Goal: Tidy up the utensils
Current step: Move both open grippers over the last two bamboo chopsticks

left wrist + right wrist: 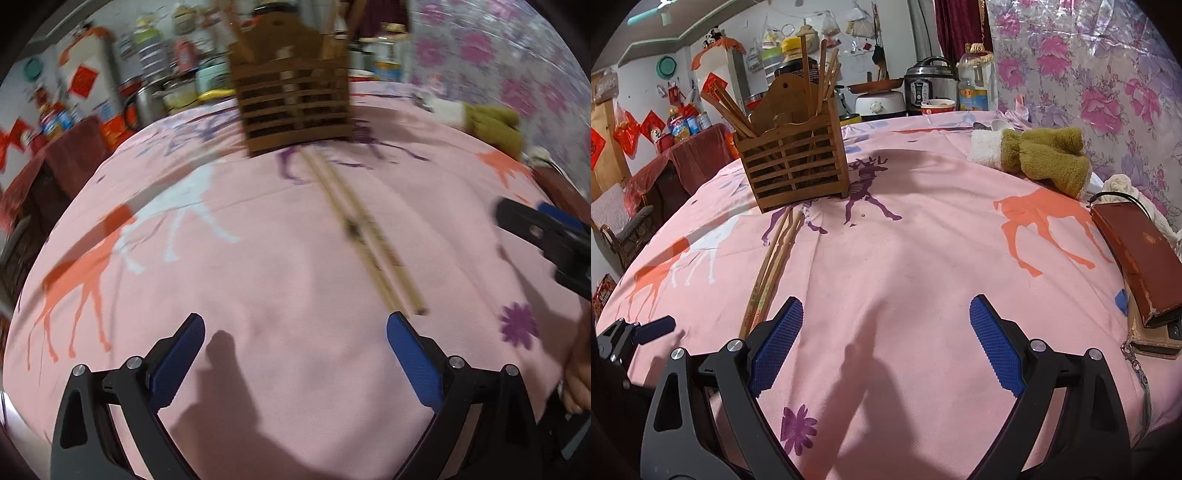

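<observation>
Pale wooden chopsticks (774,258), long and slender, lie loose in a small bundle on the pink cloth with printed deer figures (923,258). Their far ends rest at the foot of the brown slatted wooden utensil holder (792,162); their near ends stop just beside the left finger of the right gripper (886,347), outside its span. In the left wrist view the same chopsticks (365,236) run ahead and to the right of the left gripper (295,354), near ends just off its right finger.

Long axis: it runs from the tools toward the holder, roughly along each tool's forward line and slightly slanted, so a grasp across the bundle calls for a sideways shift, not a turn.

Tool state: both grippers stand wide apart and carry nothing. The left gripper's view is motion-blurred.

Judgement: the bundle lies between the two tools, close to both; neither is clearly nearer. The holder, already stocked with upright chopsticks, stands well ahead of both.

Surroundings: an olive and white plush cloth item (1034,155) lies ahead-right of the right gripper, a worn reddish-brown case (1134,258) at its right.
</observation>
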Available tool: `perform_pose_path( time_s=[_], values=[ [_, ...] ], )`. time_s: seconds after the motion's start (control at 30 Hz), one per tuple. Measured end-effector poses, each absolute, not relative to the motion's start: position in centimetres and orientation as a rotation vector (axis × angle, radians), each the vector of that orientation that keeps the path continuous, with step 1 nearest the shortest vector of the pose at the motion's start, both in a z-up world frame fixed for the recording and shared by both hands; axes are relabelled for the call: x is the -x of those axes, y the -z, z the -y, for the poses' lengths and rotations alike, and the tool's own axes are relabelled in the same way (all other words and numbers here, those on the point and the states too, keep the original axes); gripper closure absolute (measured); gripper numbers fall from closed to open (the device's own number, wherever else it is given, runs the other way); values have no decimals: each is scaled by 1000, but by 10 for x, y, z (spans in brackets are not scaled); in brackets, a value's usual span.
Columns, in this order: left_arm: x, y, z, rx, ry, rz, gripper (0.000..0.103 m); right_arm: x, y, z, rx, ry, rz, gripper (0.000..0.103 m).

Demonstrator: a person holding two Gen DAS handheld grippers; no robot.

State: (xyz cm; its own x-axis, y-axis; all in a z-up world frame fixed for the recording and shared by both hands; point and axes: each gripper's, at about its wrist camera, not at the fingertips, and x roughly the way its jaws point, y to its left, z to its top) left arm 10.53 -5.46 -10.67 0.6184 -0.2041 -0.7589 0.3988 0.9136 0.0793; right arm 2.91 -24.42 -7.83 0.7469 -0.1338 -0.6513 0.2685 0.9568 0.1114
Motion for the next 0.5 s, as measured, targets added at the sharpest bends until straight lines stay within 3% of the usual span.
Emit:
perform_pose_path(
  time_s=[0.27,0.5],
  values=[
    [-110,105,27,-188,313,-846,15,-29,80,228,-137,173,-700,14],
    [-95,102,50,-237,410,-828,15,-28,76,233,-147,192,-686,14]
  ],
)
